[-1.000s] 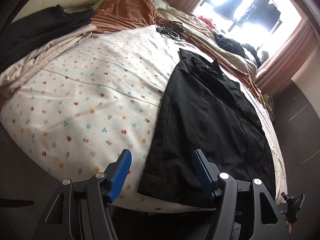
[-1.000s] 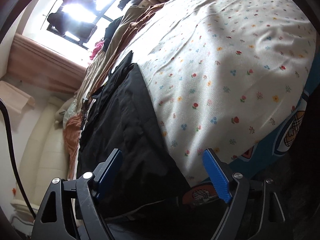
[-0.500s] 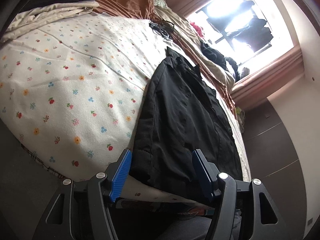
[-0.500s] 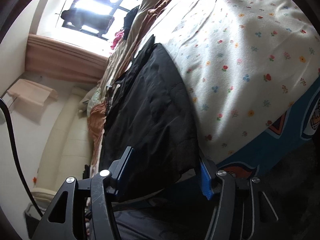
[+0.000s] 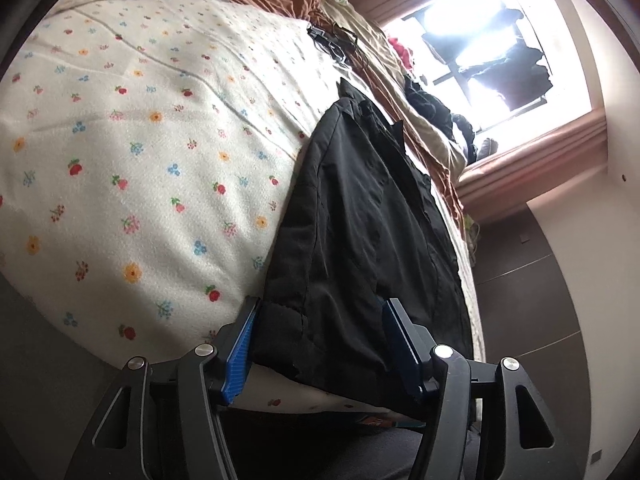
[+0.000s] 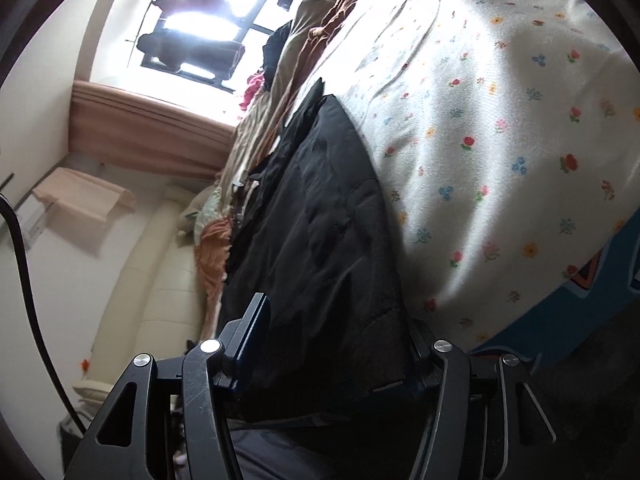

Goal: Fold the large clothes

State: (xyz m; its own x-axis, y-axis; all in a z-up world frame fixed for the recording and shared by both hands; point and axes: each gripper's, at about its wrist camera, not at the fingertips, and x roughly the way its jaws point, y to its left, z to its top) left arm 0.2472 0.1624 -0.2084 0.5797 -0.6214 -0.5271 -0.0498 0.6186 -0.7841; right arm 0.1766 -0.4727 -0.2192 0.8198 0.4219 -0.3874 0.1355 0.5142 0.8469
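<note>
The bed (image 5: pixel 132 184) under its flowered sheet carries my black jacket (image 5: pixel 360 216), laid lengthwise with its hem at the near edge, collar toward the window. I judge it soft, limp and a little slick, bulky enough to sag, so I want both hem corners. My left gripper (image 5: pixel 318 340) is closing, hem corner between the blue pads, which do not visibly pinch yet. My right gripper (image 6: pixel 340 344) straddles the other corner (image 6: pixel 352 332); its far finger is hidden under cloth, so I cannot tell if it grips.
</note>
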